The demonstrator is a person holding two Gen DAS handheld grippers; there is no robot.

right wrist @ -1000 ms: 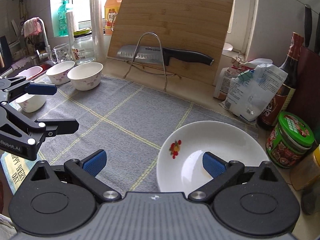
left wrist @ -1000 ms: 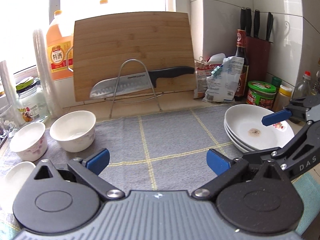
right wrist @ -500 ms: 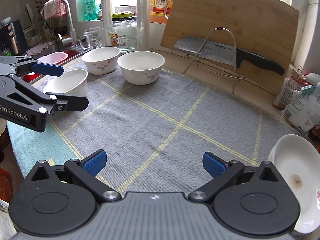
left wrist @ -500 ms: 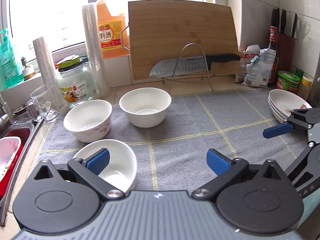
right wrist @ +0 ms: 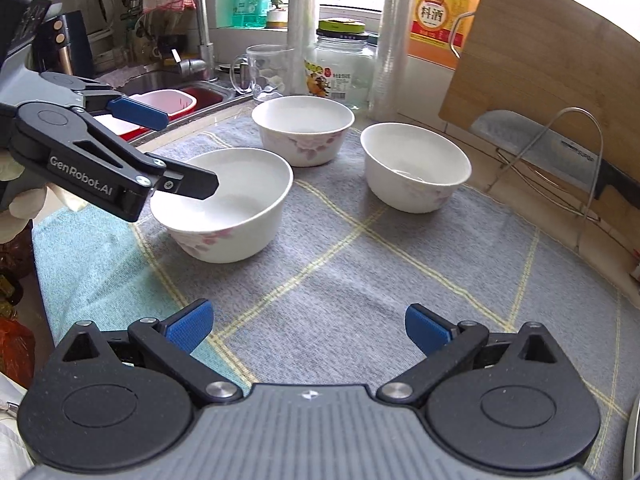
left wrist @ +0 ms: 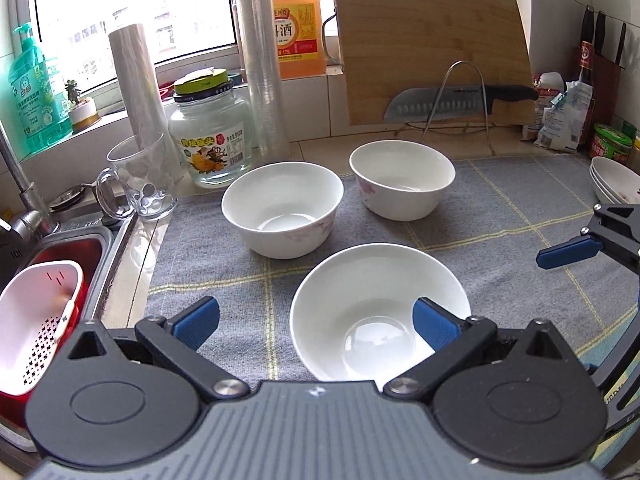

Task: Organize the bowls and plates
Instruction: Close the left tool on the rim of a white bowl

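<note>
Left tongs (left wrist: pixel 316 318): stood wide open and empty, with one blue pad over the near rim of the nearest bowl (left wrist: pixel 380 312); contact could not be told.
Right tongs (right wrist: pixel 306 326): stood wide open over the grey cloth (right wrist: pixel 360 280), holding nothing.
Nearest bowl: sat on the cloth directly ahead of the left tongs.
Other two bowls (left wrist: pixel 282 208) (left wrist: pixel 402 178): stood side by side beyond it, apart from each other.
Plates (left wrist: pixel 612 182): were stacked far to the right of the left tongs, at the cloth's edge.
Tabletop (left wrist: pixel 312 148): carried a glass jar (left wrist: pixel 210 134) behind the bowls.
</note>
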